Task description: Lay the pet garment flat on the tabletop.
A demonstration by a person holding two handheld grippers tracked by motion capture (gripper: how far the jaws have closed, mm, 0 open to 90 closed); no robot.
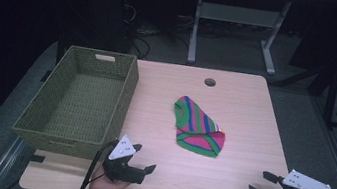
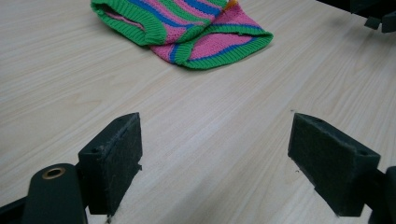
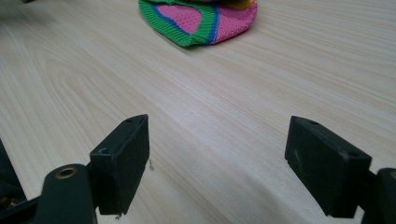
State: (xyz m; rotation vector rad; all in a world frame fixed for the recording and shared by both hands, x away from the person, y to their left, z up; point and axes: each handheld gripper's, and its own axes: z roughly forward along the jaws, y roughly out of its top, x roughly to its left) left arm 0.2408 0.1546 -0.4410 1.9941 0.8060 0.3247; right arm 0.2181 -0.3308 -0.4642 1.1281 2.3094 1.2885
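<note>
A striped knitted cloth (image 1: 198,127) in pink, green and blue lies crumpled near the middle of the wooden table (image 1: 246,101). It also lies at the top of the left gripper view as the cloth (image 2: 196,28) and of the right gripper view as the cloth (image 3: 201,16). My left gripper (image 1: 143,158) rests open near the table's front edge, left of centre, with nothing between its jaws. My right gripper (image 1: 264,183) stands open at the front right, jaws wide and empty. Both point toward the cloth from a distance.
An empty green woven basket (image 1: 123,98) stands on the table's left side, just behind the left gripper. A round cable hole (image 1: 209,82) sits near the far edge. Desk legs (image 1: 195,33) and cables stand on the floor beyond.
</note>
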